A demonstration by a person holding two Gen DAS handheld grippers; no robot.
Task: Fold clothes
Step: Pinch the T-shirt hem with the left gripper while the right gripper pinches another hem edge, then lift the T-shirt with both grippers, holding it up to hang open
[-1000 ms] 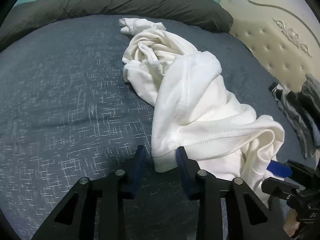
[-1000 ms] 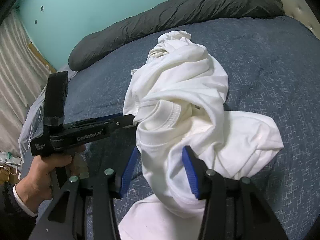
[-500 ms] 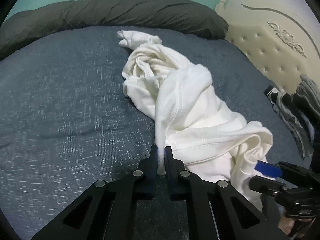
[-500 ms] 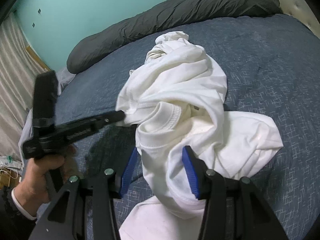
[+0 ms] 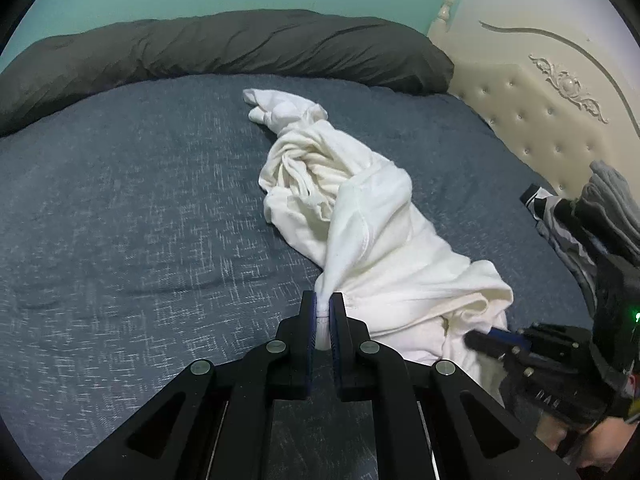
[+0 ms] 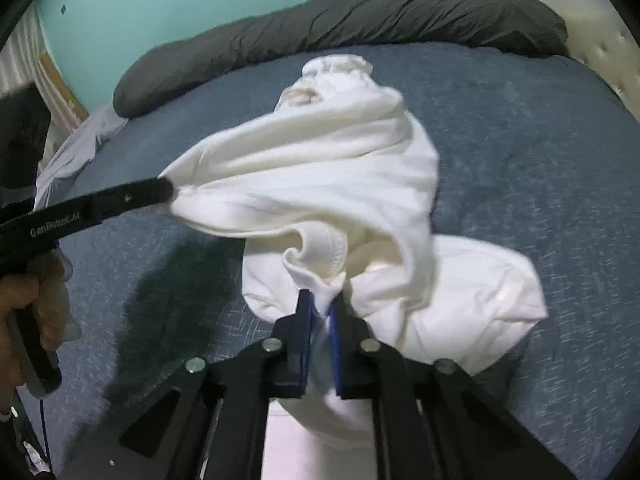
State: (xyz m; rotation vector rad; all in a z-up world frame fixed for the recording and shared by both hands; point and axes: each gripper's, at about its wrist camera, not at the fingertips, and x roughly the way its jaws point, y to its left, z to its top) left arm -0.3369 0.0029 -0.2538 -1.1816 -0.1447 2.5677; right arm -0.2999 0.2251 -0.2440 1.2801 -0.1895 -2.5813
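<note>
A crumpled white shirt (image 5: 380,240) lies on the blue-grey bedspread (image 5: 120,220). In the left wrist view my left gripper (image 5: 323,298) is shut on a bunched edge of the shirt, raised a little off the bed. My right gripper (image 5: 480,336) reaches into the shirt's near right end. In the right wrist view the right gripper (image 6: 320,300) has its jaws closing, its blue pads pinching a fold of the white shirt (image 6: 320,168) near the collar. The left gripper (image 6: 168,192) pulls a corner out to the left, stretching the cloth.
A long dark grey pillow (image 5: 220,48) lies across the far side of the bed. A cream tufted headboard (image 5: 540,112) stands at the right, with grey and striped clothes (image 5: 600,208) piled beside it. A person's hand (image 6: 24,300) holds the left gripper's handle.
The left gripper closed on the shirt's edge and lifted it up. The right gripper's jaws, open around a fold before, have closed onto it. The cloth between them is now stretched.
</note>
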